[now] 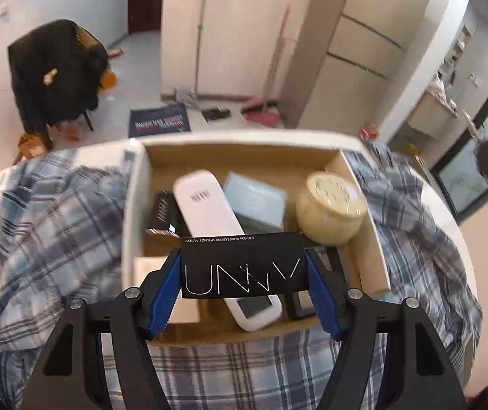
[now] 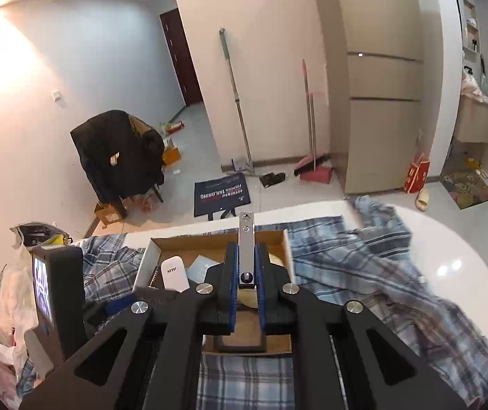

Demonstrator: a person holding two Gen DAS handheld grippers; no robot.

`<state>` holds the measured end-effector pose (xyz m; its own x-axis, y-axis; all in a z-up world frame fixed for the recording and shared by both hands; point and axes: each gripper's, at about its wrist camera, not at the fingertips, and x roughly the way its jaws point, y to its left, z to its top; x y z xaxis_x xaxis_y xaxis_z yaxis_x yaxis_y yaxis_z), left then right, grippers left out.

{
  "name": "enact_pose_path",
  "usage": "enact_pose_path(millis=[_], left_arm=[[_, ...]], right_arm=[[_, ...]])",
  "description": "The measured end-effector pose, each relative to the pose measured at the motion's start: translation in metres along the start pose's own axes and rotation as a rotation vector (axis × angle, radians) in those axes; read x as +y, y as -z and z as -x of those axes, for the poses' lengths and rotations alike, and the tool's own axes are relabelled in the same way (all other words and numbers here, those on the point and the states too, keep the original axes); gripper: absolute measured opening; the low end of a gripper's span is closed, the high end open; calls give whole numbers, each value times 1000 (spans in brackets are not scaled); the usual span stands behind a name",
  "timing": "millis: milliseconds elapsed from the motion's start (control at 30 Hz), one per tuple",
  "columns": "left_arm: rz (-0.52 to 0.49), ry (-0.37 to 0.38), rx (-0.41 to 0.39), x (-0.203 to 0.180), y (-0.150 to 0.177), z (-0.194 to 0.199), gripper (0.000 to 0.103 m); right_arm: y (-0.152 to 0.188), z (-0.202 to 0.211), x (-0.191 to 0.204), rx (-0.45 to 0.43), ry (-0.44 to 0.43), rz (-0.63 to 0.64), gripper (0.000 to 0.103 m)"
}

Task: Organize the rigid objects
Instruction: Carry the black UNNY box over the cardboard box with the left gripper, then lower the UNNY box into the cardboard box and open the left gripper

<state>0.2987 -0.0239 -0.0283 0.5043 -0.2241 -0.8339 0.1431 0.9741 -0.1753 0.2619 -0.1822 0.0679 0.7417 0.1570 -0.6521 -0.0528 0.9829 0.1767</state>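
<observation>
left gripper (image 1: 244,266) clamped across the black eyebrow-powder box (image 1: 242,266), long axis crosswise to the fingers | right gripper (image 2: 246,273) shut on a flat metal bar (image 2: 246,249), pointed forward | cardboard tray (image 1: 162,184) lies directly beneath and ahead of both, on plaid cloth (image 1: 56,222) | left judged nearer.

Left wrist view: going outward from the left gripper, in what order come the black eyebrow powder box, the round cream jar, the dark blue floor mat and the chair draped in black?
1. Black eyebrow powder box: between the pads of the left gripper.
2. Round cream jar: right side of the cardboard box.
3. Dark blue floor mat: floor beyond the table.
4. Chair draped in black: far left, by the wall.
</observation>
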Motion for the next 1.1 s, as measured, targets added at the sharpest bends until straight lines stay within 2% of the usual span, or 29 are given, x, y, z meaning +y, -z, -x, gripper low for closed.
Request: enact_pose_path(millis=[100, 367, 467, 567, 633, 700, 900, 933, 967, 1033, 1100], left_arm=[[-32, -27, 14, -10, 5, -9, 71], [-57, -36, 51, -21, 13, -35, 71], [-75, -64, 46, -25, 15, -38, 71], [-64, -33, 13, -23, 15, -36, 72], [-43, 7, -25, -19, 13, -27, 75], [-29, 15, -77, -16, 11, -14, 87], [30, -31, -323, 1, 6, 41, 87], [49, -42, -389, 6, 7, 53, 87], [65, -48, -439, 10, 8, 62, 90], [94, -58, -516, 17, 10, 76, 103], [108, -72, -560, 22, 12, 85, 103]], right_arm=[[11, -15, -9, 18, -14, -27, 8], [18, -41, -38, 76, 34, -70, 8], [17, -45, -43, 84, 29, -79, 8], [18, -45, -43, 97, 12, -81, 8], [18, -46, -43, 102, 9, -79, 8], [20, -48, -43, 107, 5, -78, 8], [27, -55, -34, 165, -53, -47, 8], [29, -57, -30, 181, -69, -30, 8], [31, -60, -26, 194, -83, -18, 8], [36, -67, -19, 222, -113, 0, 8], [42, -73, -16, 234, -127, -3, 8]])
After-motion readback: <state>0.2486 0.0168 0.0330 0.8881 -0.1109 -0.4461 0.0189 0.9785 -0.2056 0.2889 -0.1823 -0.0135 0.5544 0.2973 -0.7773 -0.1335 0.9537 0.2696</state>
